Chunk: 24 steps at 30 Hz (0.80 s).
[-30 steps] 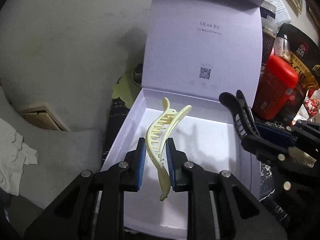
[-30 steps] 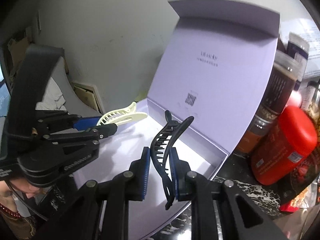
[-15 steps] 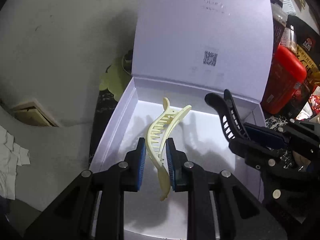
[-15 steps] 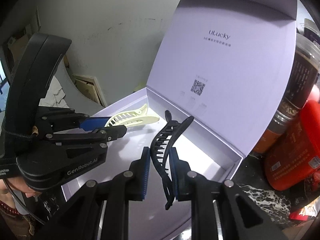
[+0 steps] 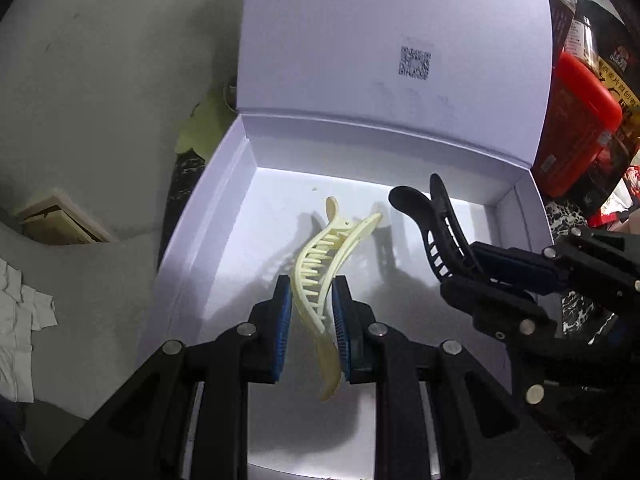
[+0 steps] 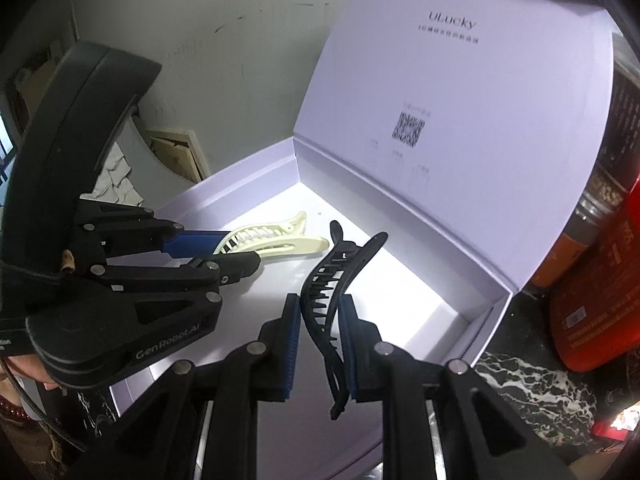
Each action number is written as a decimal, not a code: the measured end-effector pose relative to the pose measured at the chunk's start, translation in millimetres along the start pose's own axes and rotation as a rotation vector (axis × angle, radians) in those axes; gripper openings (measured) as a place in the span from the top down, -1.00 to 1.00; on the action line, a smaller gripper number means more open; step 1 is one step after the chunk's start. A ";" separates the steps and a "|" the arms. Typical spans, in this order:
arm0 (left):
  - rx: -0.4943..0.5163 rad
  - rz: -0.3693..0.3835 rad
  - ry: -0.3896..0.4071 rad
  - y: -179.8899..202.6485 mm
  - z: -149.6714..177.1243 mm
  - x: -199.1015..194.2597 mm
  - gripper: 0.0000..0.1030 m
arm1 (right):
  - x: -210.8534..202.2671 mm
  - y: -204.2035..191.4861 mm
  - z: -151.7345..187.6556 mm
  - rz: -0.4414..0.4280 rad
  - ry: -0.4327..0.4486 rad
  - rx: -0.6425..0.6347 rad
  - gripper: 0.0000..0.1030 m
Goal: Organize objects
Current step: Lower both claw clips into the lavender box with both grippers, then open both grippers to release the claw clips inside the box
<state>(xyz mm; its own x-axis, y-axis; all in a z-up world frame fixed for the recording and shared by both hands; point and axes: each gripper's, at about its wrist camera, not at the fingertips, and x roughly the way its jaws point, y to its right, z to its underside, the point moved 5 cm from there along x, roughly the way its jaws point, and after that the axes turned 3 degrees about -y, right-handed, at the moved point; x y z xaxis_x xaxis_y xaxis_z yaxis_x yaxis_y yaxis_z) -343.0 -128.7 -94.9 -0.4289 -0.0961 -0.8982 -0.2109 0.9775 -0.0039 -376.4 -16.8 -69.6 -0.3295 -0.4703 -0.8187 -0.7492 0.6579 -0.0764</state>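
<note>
closest to me, my left gripper [image 5: 310, 330] was clamped on the cream hair clip [image 5: 324, 280], its jaws narrow with the blue pads pressing the clip's middle and its tail hanging out below. my right gripper [image 6: 320, 346] was pinched the same way on the black hair clip [image 6: 334, 296], teeth turned to the left and the tip pointing away from me.

over the last second i had carried both of them forward and down. a second earlier the clips sat near the front edge of the lavender box [image 5: 188, 236]; by this moment both hung over its white floor, well inside the walls, side by side and apart from each other. i could not tell whether either clip touched the floor. i judged this meant the carrying was nearly done and only the setting down and release were left.

beyond the clips the raised lid [image 6: 460, 112], with its qr code, filled much more of both views than before. past the box on the right stood the red container [image 5: 576, 128] and a dark jar [image 6: 604, 184], near the box wall, so i judged a wide swing to that side would be risky.
</note>
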 end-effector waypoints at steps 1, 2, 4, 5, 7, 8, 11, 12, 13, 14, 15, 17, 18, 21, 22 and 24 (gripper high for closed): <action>-0.001 0.001 -0.007 0.2 0.6 2.0 0.63 | 1.7 0.9 0.7 0.001 -0.006 0.001 0.64; -0.002 0.002 -0.011 0.2 1.0 3.2 0.63 | 2.7 1.6 1.1 0.002 -0.009 0.002 0.64; -0.006 0.004 -0.023 0.1 2.0 6.4 0.63 | 4.8 3.0 2.1 0.004 -0.016 0.004 0.64; -0.007 0.006 -0.027 0.2 2.4 7.5 0.63 | 5.8 3.5 2.5 0.003 -0.020 0.005 0.64; -0.008 0.010 -0.032 0.6 2.9 9.1 0.63 | 8.0 4.1 3.6 -0.002 -0.030 0.005 0.64; -0.009 0.011 -0.036 0.7 3.2 10.0 0.63 | 9.1 4.3 4.1 -0.004 -0.034 0.005 0.64; -0.015 0.018 -0.049 0.7 4.2 12.9 0.63 | 12.6 4.9 5.6 0.000 -0.047 0.001 0.64; -0.018 0.020 -0.052 0.7 4.4 13.7 0.63 | 13.5 5.2 5.8 0.004 -0.048 0.000 0.64; -0.020 0.022 -0.055 0.6 4.4 14.3 0.63 | 13.5 5.2 5.8 0.005 -0.046 -0.001 0.64; -0.024 0.027 -0.055 0.4 4.3 14.7 0.63 | 13.7 5.3 5.8 0.004 -0.047 -0.001 0.64; -0.026 0.029 -0.056 0.2 4.1 14.8 0.62 | 13.8 5.5 5.9 0.005 -0.046 -0.002 0.64; -0.034 0.032 -0.060 0.0 3.8 14.4 0.62 | 13.9 5.8 5.8 0.009 -0.047 -0.004 0.64; -0.034 0.032 -0.061 0.0 3.7 14.2 0.62 | 13.9 6.0 5.7 0.011 -0.047 -0.006 0.63; -0.039 0.030 -0.064 0.2 3.1 13.2 0.61 | 13.6 7.2 4.7 0.012 -0.046 -0.005 0.59; -0.042 0.029 -0.065 0.2 2.8 12.7 0.59 | 13.1 7.3 4.4 0.012 -0.045 -0.007 0.52; -0.045 0.024 -0.059 0.2 1.8 10.1 0.47 | 11.5 6.6 3.6 0.012 -0.040 -0.013 0.37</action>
<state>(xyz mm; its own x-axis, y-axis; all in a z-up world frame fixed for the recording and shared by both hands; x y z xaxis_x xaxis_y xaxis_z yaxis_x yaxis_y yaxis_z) -345.8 -129.1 -104.7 -0.3822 -0.0600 -0.9221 -0.2406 0.9699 0.0366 -383.1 -15.7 -81.6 -0.3158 -0.4383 -0.8415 -0.7529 0.6555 -0.0589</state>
